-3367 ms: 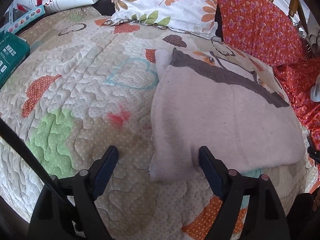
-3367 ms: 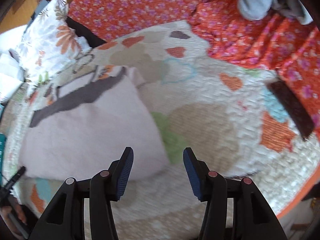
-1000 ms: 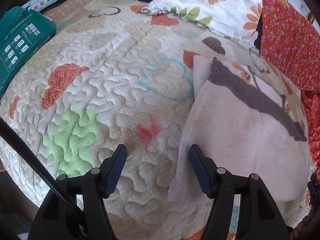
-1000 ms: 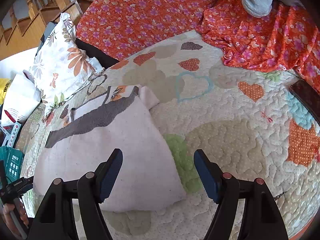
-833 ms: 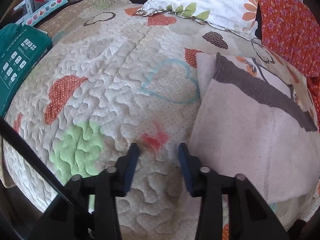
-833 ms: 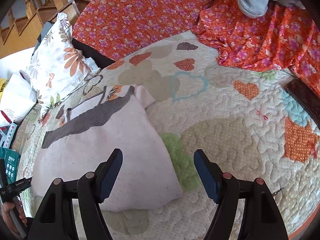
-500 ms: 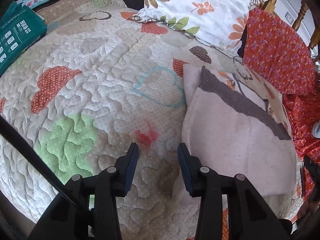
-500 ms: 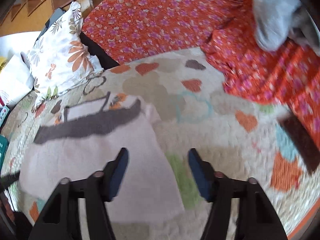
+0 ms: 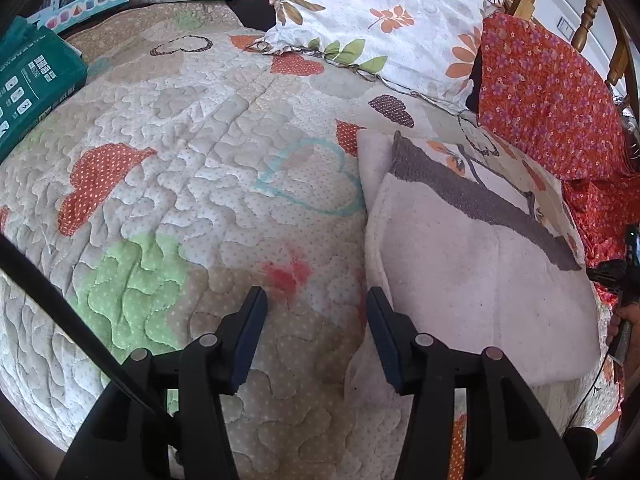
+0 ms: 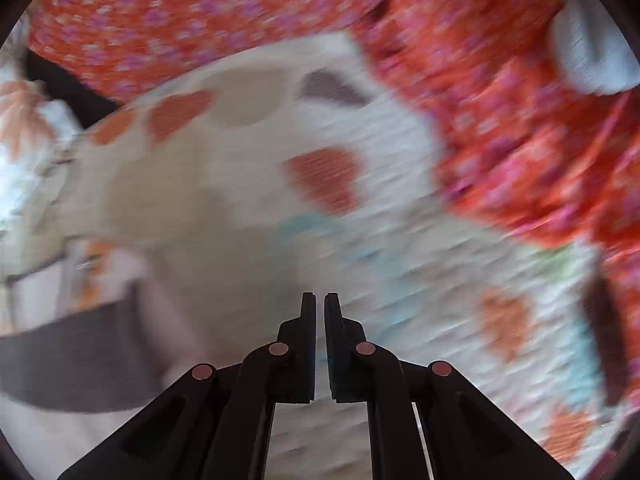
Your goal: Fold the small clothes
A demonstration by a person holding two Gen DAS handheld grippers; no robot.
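Observation:
A folded pale pink garment (image 9: 472,280) with a grey-brown band lies on the quilted bedspread (image 9: 192,184), right of centre in the left wrist view. My left gripper (image 9: 316,312) is open and empty, over the quilt just left of the garment's near left edge. In the blurred right wrist view the garment (image 10: 60,356) shows at the lower left. My right gripper (image 10: 320,312) is shut with nothing between its fingers, above the quilt (image 10: 360,240) to the right of the garment.
A floral pillow (image 9: 384,20) and an orange flowered cloth (image 9: 544,96) lie at the back. A green box (image 9: 28,84) sits at the far left. A grey cloth (image 10: 588,56) lies on the orange cloth at the upper right. A dark flat object (image 10: 600,320) lies at the right.
My right gripper has closed and swung fast forward and right, blurring its view. My left gripper has opened a little wider and stays beside the garment's left edge.

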